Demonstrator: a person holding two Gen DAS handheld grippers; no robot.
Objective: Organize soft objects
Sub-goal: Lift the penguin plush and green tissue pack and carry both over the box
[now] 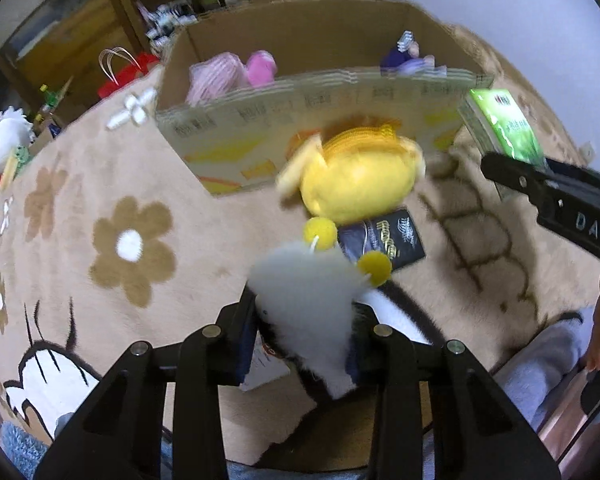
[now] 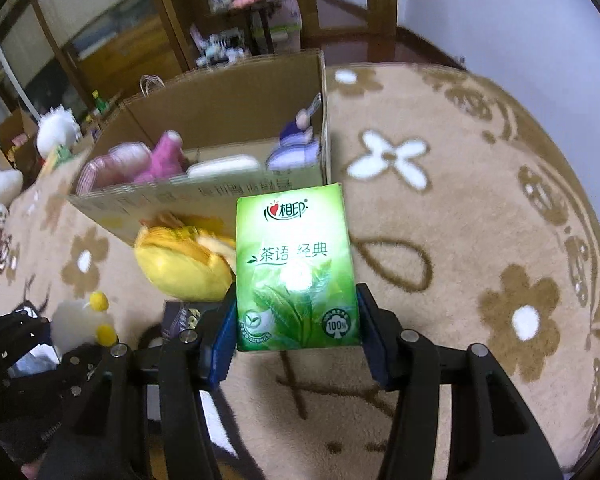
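My left gripper [image 1: 304,332] is shut on a white fluffy toy [image 1: 304,292] with two yellow pom-poms, held above the rug. A green tissue pack [image 2: 296,264] stands upright between the blue pads of my right gripper [image 2: 296,332], which is shut on it. On the rug against the front wall of the cardboard box [image 1: 300,120] lies a yellow plush [image 1: 356,180]. The box [image 2: 220,120] is open on top and holds a pink plush [image 2: 164,156] and a purple toy [image 2: 296,148]. The right wrist view shows the white toy [image 2: 76,320] at the lower left.
A dark flat packet [image 1: 384,240] lies on the beige flowered rug [image 1: 132,248] just below the yellow plush. A red bag [image 1: 124,76] and a white plush [image 1: 8,140] sit off the rug's left edge. Wooden shelves [image 2: 236,20] stand behind the box.
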